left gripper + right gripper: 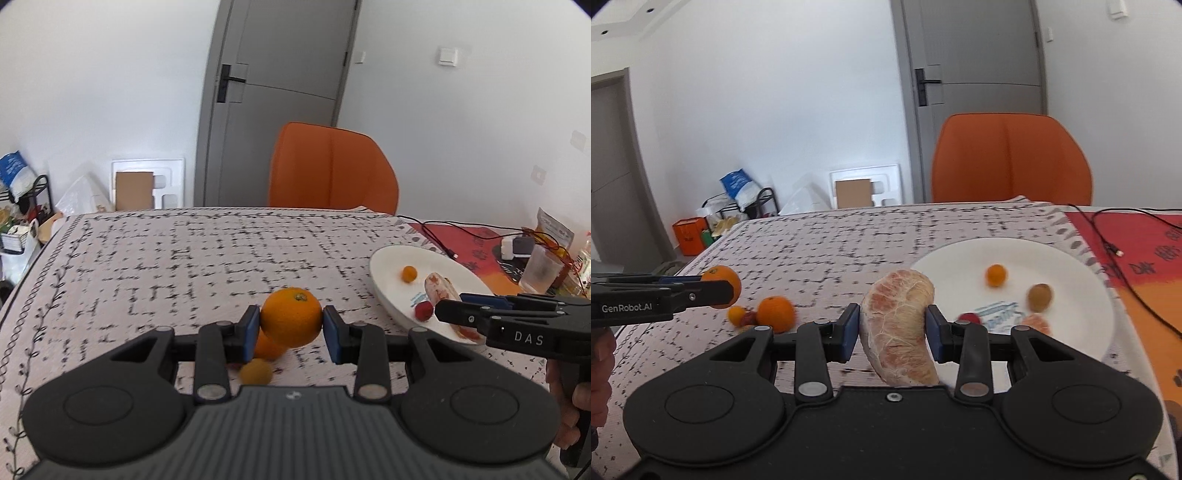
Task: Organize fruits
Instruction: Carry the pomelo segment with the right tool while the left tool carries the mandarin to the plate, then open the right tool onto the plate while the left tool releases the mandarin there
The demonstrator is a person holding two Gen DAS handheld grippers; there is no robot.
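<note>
- Left gripper (pixel 291 328) is clamping an orange (pixel 291 316), carrying it above the table's (pixel 184 251) near edge.
- Right gripper (pixel 892 330) is gripping a peeled pomelo segment (pixel 899 325) beside the white plate (pixel 1082 280).
- Plate's already holding a kumquat (pixel 996 275) + a few other bits.
- Still left on the cloth: another orange (pixel 775 314), small fruits. Approx. halfway, I'd say.

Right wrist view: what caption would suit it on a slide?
Right gripper holds a peeled pomelo wedge beside the white plate of small fruits.

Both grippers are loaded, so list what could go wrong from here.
1. The peeled pomelo segment hangs long below the right gripper; it could tear or slip.
2. The round orange in the left gripper is pinched only at its sides and might roll out.
3. The white plate already holds small fruits that could be knocked.
</note>
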